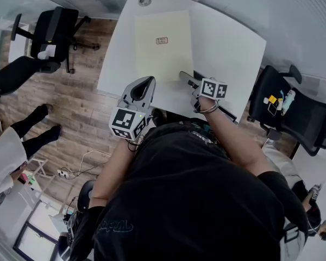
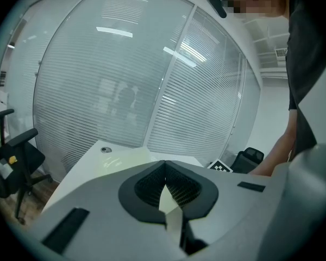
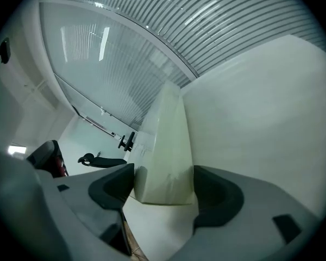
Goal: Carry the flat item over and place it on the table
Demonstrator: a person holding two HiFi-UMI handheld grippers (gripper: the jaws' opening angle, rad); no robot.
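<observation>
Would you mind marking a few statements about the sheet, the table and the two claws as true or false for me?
1. The pale yellow sheet lies on the white table. True.
2. The right claw is clamped on the sheet. False: its jaws stand apart, the sheet's edge between them.
3. The left claw has its jaws closed. True, seemingly on the sheet's corner.
4. The sheet is blank. False: a small red mark sits near its middle.
</observation>
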